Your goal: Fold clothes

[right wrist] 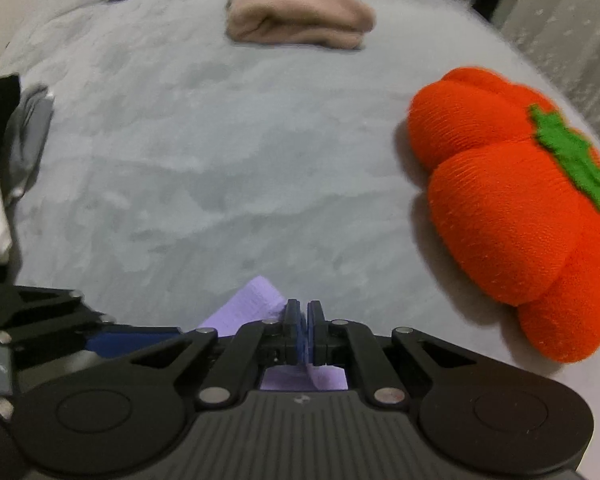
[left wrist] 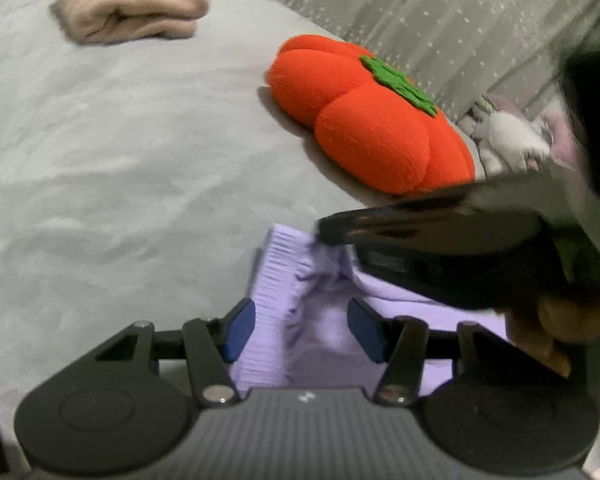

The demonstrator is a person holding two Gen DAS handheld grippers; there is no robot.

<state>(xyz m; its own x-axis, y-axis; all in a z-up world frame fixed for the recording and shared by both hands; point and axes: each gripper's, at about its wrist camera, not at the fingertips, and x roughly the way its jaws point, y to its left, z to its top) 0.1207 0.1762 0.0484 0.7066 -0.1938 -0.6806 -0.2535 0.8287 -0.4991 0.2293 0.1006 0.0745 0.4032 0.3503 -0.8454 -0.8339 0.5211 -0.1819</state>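
Observation:
A lilac knit garment lies on the pale grey bed cover right in front of my left gripper. That gripper is open, its blue pads either side of the ribbed cloth without closing on it. In the right wrist view my right gripper is shut on a fold of the same lilac garment, which pokes out left of the pads. In the left wrist view the right gripper reaches in from the right, blurred, over the garment.
A folded pink garment lies at the far side of the bed. An orange pumpkin cushion sits to the right. Grey and black clothes hang at the left edge. A starred curtain and soft toys lie beyond the bed's right side.

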